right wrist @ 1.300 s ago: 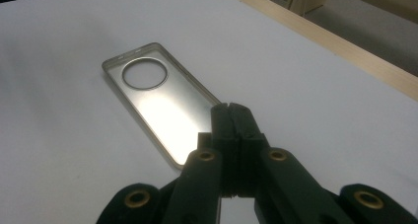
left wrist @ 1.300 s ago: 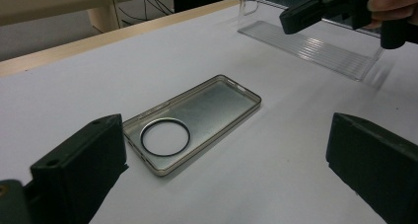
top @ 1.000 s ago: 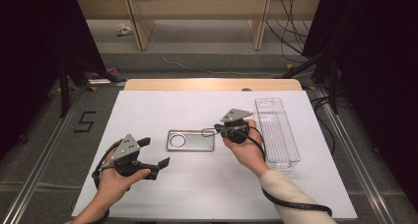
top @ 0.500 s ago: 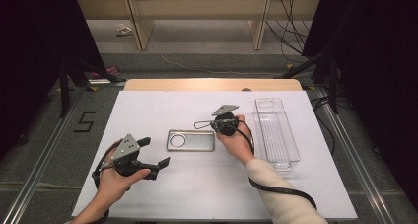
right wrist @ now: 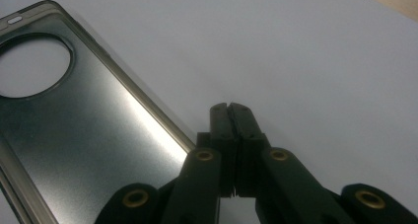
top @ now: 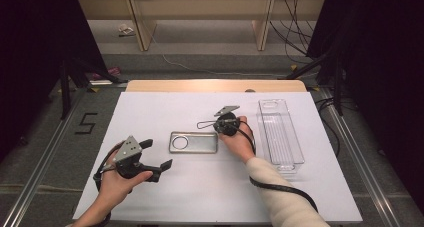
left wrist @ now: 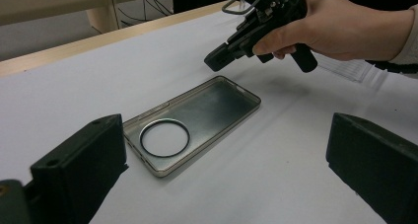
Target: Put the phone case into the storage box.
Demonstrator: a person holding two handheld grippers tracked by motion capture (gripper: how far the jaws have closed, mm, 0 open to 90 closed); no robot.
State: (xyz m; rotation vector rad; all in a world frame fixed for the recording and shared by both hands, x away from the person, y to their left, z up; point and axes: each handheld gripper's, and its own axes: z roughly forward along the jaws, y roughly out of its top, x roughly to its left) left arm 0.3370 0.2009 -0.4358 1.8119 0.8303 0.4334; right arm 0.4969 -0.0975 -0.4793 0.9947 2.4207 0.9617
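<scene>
A clear, smoky phone case (top: 192, 142) with a round camera hole lies flat mid-table, inner side up. My right gripper (top: 220, 131) hovers just off the case's right end, jaws shut with nothing between them; in the right gripper view its closed tips (right wrist: 230, 108) sit over white table beside the case's rim (right wrist: 162, 120). My left gripper (top: 157, 153) rests near the front left, jaws wide open and empty, pointing at the case. The left gripper view has the case (left wrist: 197, 120) ahead of the spread jaws and the right gripper (left wrist: 219, 62) above its far end.
A long clear plastic tray (top: 280, 132) lies at the right of the white table (top: 210, 192). A wooden strip (top: 215, 85) runs along the far edge. Dark frames and cables stand beyond the table's sides.
The right hand has carried its shut gripper left and down, from near the tray to the case's right end. The left gripper and the case have stayed put.
</scene>
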